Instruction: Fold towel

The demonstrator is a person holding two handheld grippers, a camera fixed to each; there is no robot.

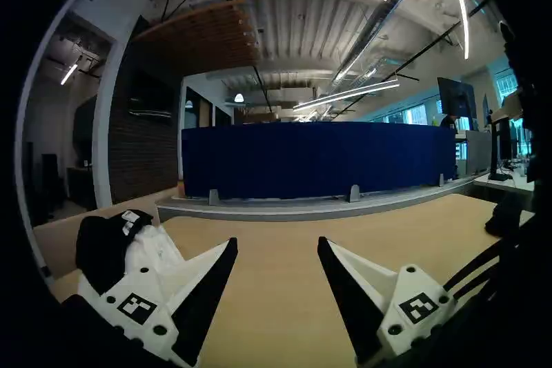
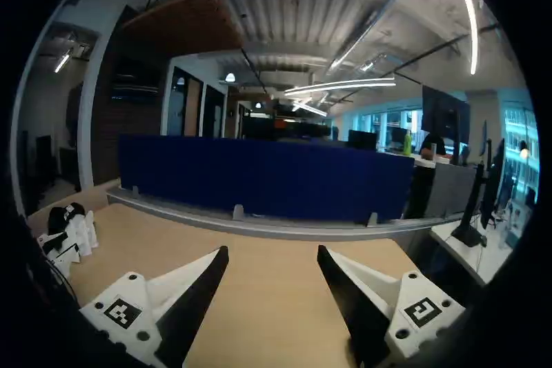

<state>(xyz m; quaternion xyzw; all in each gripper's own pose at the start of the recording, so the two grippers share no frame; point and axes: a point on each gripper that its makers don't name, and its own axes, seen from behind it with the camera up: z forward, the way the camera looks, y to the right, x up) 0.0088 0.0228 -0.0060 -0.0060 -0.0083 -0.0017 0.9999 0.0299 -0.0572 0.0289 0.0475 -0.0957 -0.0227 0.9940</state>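
Note:
My left gripper is open over a bare light wooden table, with nothing between its white and black fingers. My right gripper is open too, held above the same table with an empty gap. A black and white object lies on the table just beyond the left finger in the left gripper view. I cannot tell what it is. A similar white and black object rests at the far left in the right gripper view.
A blue partition stands along the table's far edge on a grey rail. To the right is another desk with a monitor on a stand. A dark object sits at the table's right side.

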